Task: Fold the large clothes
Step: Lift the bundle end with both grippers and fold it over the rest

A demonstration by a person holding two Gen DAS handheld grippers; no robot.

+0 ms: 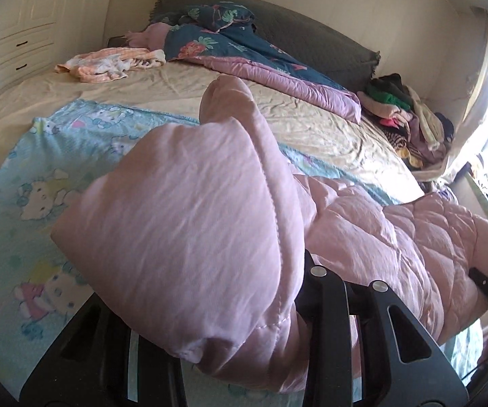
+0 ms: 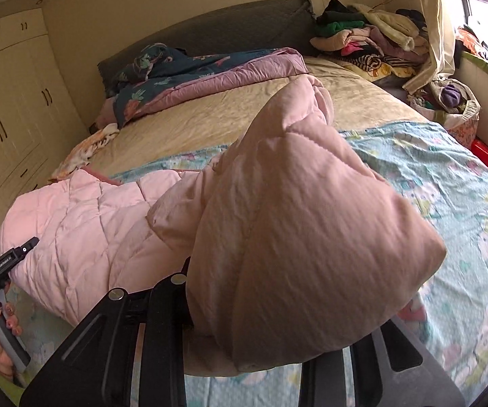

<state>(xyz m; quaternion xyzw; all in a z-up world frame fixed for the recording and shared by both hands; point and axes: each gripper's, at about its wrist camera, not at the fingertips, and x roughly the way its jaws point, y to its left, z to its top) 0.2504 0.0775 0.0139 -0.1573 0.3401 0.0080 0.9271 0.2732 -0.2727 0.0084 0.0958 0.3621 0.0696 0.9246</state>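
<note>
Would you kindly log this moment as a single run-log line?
stage: mid-fold | left tool: shut on pink quilted coat | right tool: shut on coat | coat body: on blue cartoon sheet

Your quilted coat (image 1: 396, 237) lies across the near end of the bed (image 1: 176, 84), on top of the cartoon-print sheet (image 1: 23, 186). One bunched part of it rises over your left gripper (image 1: 244, 356), another over your right gripper (image 2: 244, 356). Behind the coat, toward the headboard (image 2: 244, 23), a folded quilt (image 2: 210, 74) rests on the mattress. A small garment (image 1: 108, 62) lies beside the quilt, nearer the wardrobe (image 2: 3, 101). A heap of clothes (image 2: 369, 40) sits at the opposite far corner, beside the curtain (image 2: 437, 34).
</note>
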